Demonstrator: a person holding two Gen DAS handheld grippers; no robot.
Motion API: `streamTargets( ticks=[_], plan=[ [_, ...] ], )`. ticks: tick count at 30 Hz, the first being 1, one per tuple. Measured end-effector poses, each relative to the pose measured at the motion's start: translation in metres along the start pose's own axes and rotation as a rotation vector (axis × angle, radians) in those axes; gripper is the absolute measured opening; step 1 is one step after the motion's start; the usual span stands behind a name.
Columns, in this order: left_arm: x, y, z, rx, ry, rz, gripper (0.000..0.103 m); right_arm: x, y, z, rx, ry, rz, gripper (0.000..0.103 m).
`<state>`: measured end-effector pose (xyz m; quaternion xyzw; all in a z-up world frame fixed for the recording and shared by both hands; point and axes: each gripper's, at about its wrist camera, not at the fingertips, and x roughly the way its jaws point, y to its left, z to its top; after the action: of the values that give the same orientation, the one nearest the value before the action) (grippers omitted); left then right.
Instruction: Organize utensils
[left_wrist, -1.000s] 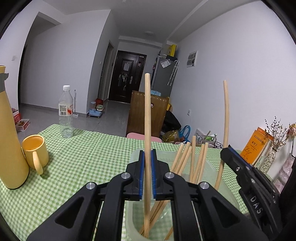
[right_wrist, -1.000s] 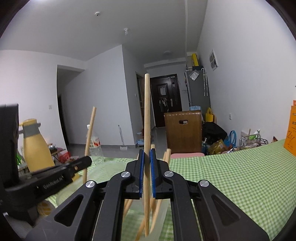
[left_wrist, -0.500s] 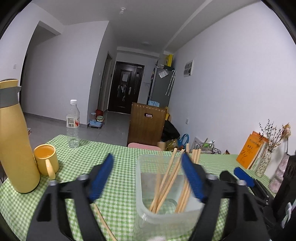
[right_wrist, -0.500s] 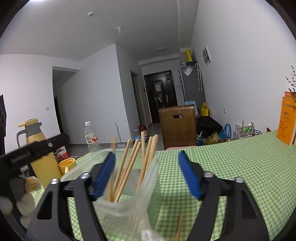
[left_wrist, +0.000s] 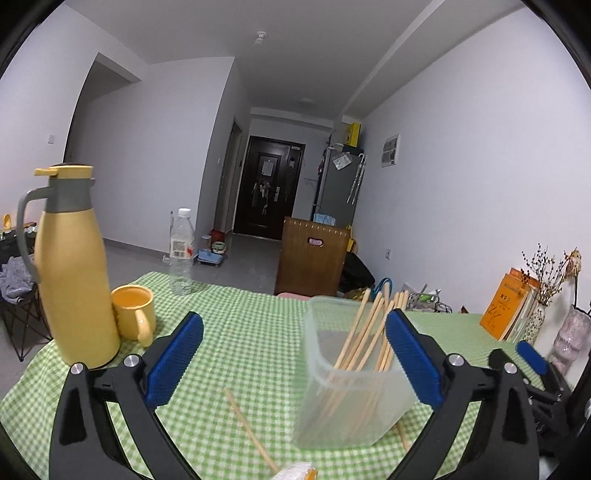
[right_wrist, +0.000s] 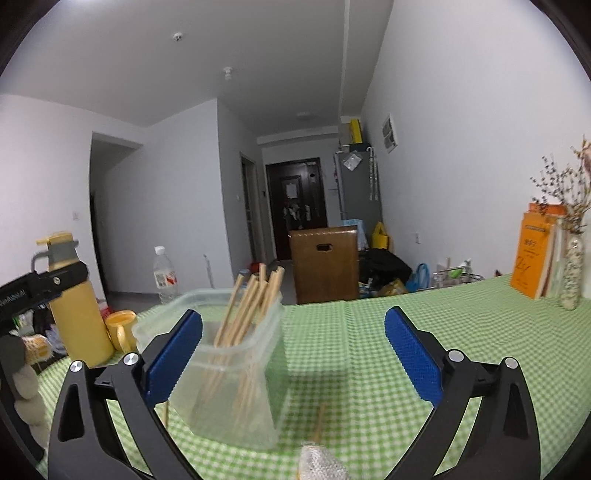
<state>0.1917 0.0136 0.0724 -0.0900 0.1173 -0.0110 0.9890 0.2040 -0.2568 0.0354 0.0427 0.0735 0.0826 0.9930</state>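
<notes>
Left wrist view: the left tongs (left_wrist: 293, 360) gape empty above a loose chopstick (left_wrist: 249, 430) lying flat on the worktop (left_wrist: 251, 332) beside the clear container (left_wrist: 351, 384). It looks light, stiff, slippery; pinch mid-length.

Right wrist view: the right tongs (right_wrist: 293, 360) likewise spread wide, another chopstick (right_wrist: 319, 422) below.

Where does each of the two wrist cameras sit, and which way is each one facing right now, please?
Left wrist: on the left gripper, low over the green checked table, facing the far door; open blue-padded fingers frame a loose chopstick and the clear container; the right gripper shows at right.
Right wrist: on the right gripper, facing likewise; open fingers, the left gripper's finger at left.
Shared: container of chopsticks, yellow flask, mug, water bottle.
</notes>
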Motion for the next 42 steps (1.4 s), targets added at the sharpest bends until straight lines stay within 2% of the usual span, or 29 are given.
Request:
streamTargets(
  ticks=[6, 14, 20, 26, 32, 42],
  plan=[
    [-0.008, 0.022, -0.018, 0.014, 0.052, 0.040, 0.096, -0.010, -0.006, -0.019, -0.056, 0.071, -0.076, 0.095],
    [-0.007, 0.049, -0.055, 0.034, 0.115, 0.142, 0.096, -0.003, -0.007, -0.060, -0.124, 0.167, -0.146, 0.095],
    [0.001, 0.062, -0.085, 0.044, 0.125, 0.219, 0.096, -0.003, -0.007, -0.080, -0.135, 0.129, -0.182, 0.095],
    [0.004, 0.066, -0.105, 0.067, 0.106, 0.242, 0.096, -0.005, -0.007, -0.087, -0.130, 0.120, -0.166, 0.095],
    [0.002, 0.063, -0.104, 0.074, 0.093, 0.243, 0.096, -0.002, -0.015, -0.084, -0.088, 0.137, -0.174, 0.095],
    [0.006, 0.068, -0.104, 0.045, 0.107, 0.256, 0.096, -0.001, -0.012, -0.084, -0.094, 0.139, -0.178, 0.095]
  ],
)
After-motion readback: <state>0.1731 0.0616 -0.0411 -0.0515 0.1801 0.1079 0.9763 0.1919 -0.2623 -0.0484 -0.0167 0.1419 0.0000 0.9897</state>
